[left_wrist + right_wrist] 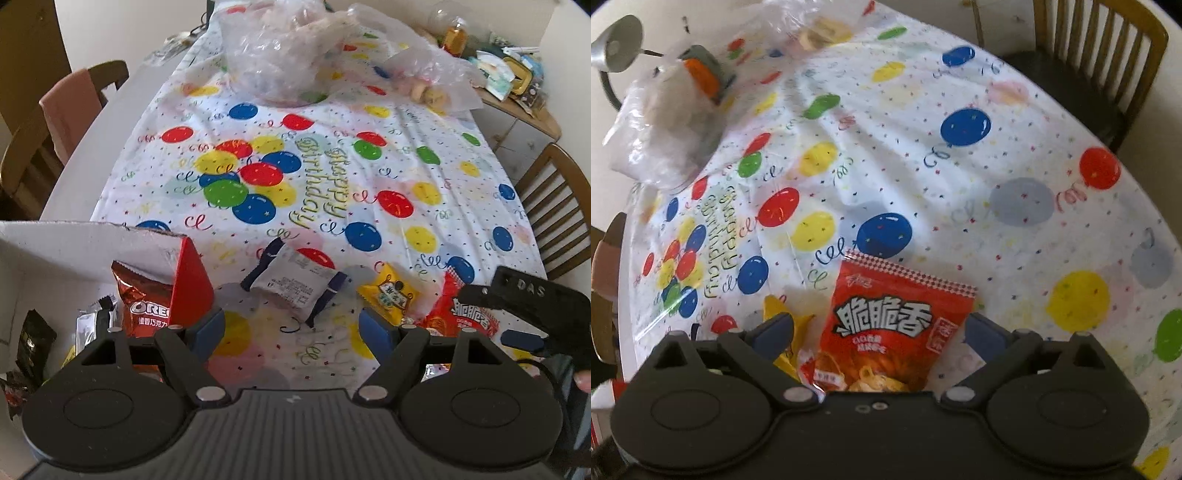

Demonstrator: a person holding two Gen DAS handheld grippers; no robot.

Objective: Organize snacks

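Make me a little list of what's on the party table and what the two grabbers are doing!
table cover: balloon tablecloth with "Happy Birthday" print
box: white cardboard box at the near left, snacks inside
in box: Oreo packet
loose snacks: white packet, yellow packet, red packet
left gripper: jaws open, facing the white packet
right gripper: jaws open on either side of the red packet
far end: clear plastic bags

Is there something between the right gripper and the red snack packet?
No. The red snack packet already lies between the open fingers of the right gripper; nothing visible blocks it. A yellow packet lies just beside it.
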